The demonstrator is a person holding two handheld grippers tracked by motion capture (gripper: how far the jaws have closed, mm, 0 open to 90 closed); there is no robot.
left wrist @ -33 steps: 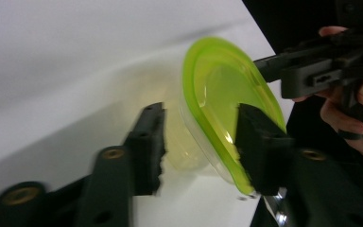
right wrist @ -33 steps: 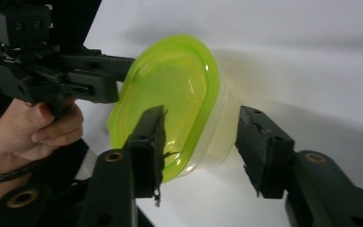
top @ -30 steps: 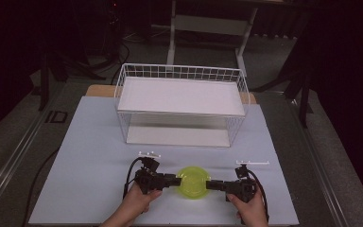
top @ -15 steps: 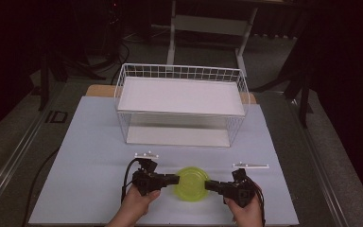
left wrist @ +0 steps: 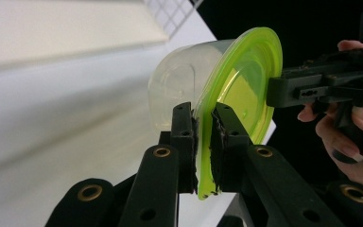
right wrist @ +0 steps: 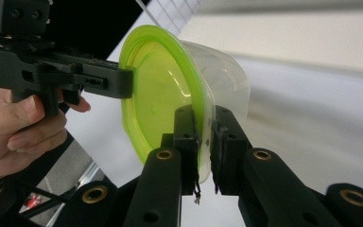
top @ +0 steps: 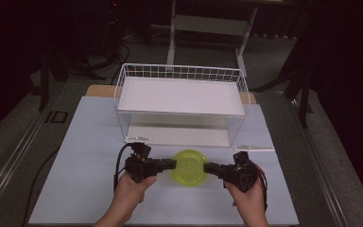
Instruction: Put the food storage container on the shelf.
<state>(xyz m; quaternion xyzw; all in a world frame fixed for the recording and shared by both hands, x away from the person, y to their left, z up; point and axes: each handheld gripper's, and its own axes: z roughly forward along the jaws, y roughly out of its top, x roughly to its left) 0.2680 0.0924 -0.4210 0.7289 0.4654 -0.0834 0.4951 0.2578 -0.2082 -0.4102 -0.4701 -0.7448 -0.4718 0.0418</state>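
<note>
A: Status of the container? We need position first.

B: Clear tub with green lid point(top: 189, 167) sits lower centre of the high view, between the two tools, in front of the wire rack point(top: 181, 105). We judge it lifted or tilted off the white table point(top: 75, 189); can't tell for sure from above.

A: Grip state?

B: Left gripper point(top: 169, 163) is clamped on the lid rim from the frame's left; in the left gripper view the jaws pinch the green edge, tub point(left wrist: 184, 90) on one side, lid face on the other. Right gripper point(top: 209, 167) is clamped on the opposite rim; same pinch in the right gripper view on the lid point(right wrist: 163, 90). Both closed on it.

A: Key relation for the next move?

B: The two tools face each other along a left-right line through the lid, so the lid's plane runs between them. Neither hand is nearer; the load's shared. The rack lies straight up-frame from the tub, near but apart.

A: Obstructions?

B: The rack's front wire wall and its upper shelf point(top: 179, 94). We judge the lower tier's opening a tight entry w/ both tools attached. A thin white strip point(top: 255, 148) lies just right of the rack's base, clear of the path.
</note>
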